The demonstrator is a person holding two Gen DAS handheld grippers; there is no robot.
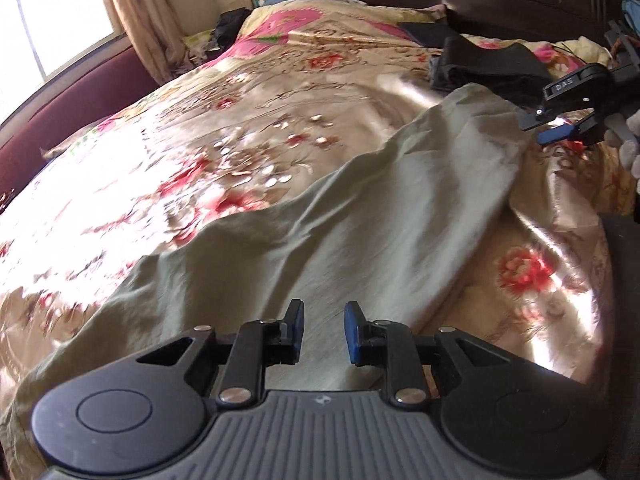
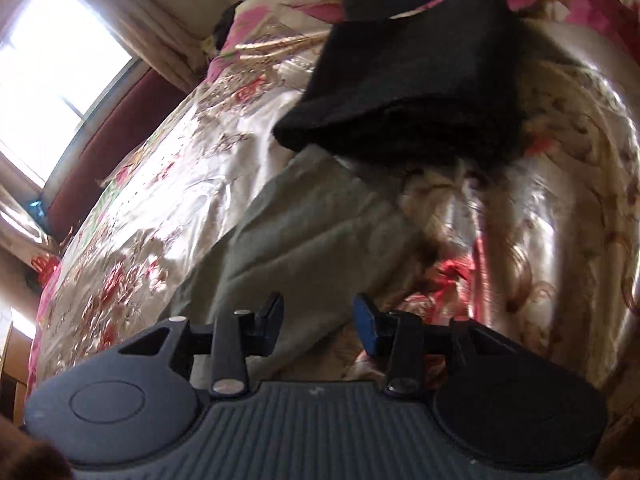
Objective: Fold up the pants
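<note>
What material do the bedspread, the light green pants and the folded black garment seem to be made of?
Bedspread: probably satin or a similar synthetic; it is glossy and throws bright glare.
Pants: likely cotton or linen weave; matte, with soft creases.
Black garment: perhaps fleece or thick knit; dull, fuzzy edges, no shine. Blur leaves this uncertain.

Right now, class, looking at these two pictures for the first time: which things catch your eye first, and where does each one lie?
The shiny floral bedspread fills nearly everything, glaring where window light hits it. Across it lie pale green pants, stretching from the open left tongs in the foreground toward the right tongs at the right edge. Beyond the pants' far end sits a folded black garment.
</note>
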